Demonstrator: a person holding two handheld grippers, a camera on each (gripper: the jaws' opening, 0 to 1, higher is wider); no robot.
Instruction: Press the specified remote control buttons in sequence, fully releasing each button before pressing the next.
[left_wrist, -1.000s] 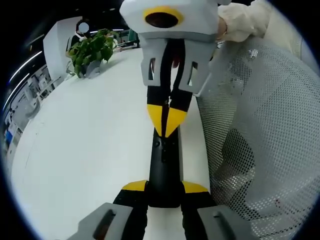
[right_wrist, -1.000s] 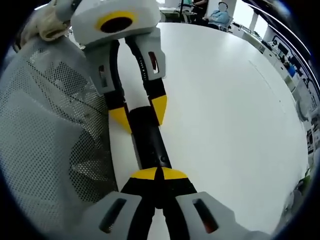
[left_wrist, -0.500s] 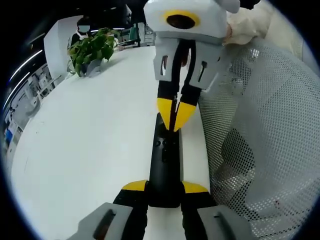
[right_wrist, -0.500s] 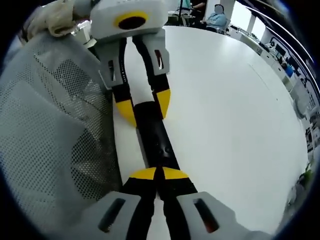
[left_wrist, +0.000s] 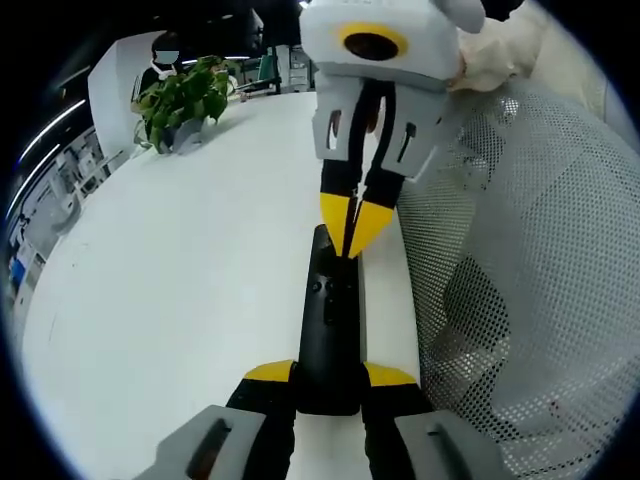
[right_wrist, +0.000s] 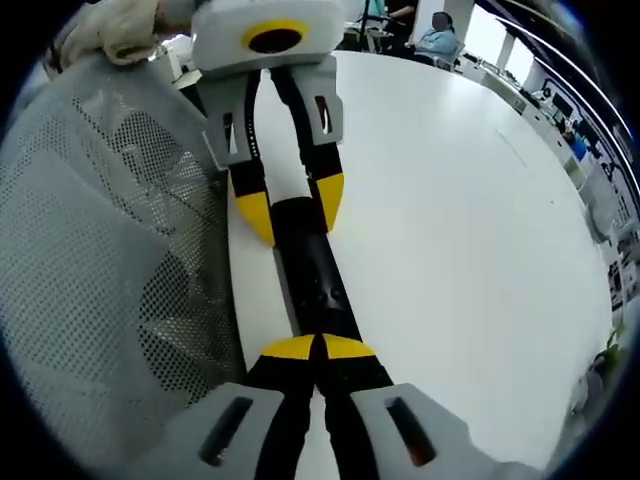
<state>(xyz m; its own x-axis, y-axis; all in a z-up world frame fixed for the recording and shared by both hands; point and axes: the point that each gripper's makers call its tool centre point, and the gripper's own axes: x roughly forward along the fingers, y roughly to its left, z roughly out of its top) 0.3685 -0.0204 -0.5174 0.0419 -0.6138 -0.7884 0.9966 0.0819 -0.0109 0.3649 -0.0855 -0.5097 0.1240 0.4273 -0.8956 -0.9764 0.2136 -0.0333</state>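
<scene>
Left gripper (left_wrist: 328, 378): yellow-tipped jaws clamped on the near end of the remote control (left_wrist: 328, 330), one tip at each side of its black body. In the right gripper view the same tool (right_wrist: 290, 212) enters from the top, its tips straddling the remote's far end.

Remote control: long, slim, black, lying flat on the white table (left_wrist: 180, 300), close to the table's edge beside the mesh chair. Small buttons show on its upper face about mid-length. In the right gripper view the body (right_wrist: 315, 280) runs from the far gripper down to the near jaws.

Right gripper (right_wrist: 320, 348): jaws closed together, yellow tips meeting, set over the near end of the remote; whether the tips touch the surface cannot be told. In the left gripper view it (left_wrist: 350, 228) comes down from the top, its tips pinched into one point at the remote's far end.

Mesh chair (left_wrist: 520, 280): white perforated back, beside the table edge.

Person's hand (left_wrist: 500, 50): pale glove, on the far gripper's handle.

Potted plant (left_wrist: 180, 100): green leaves, at the far table edge.

Seated person (right_wrist: 438, 35): beyond the table's far side.
</scene>
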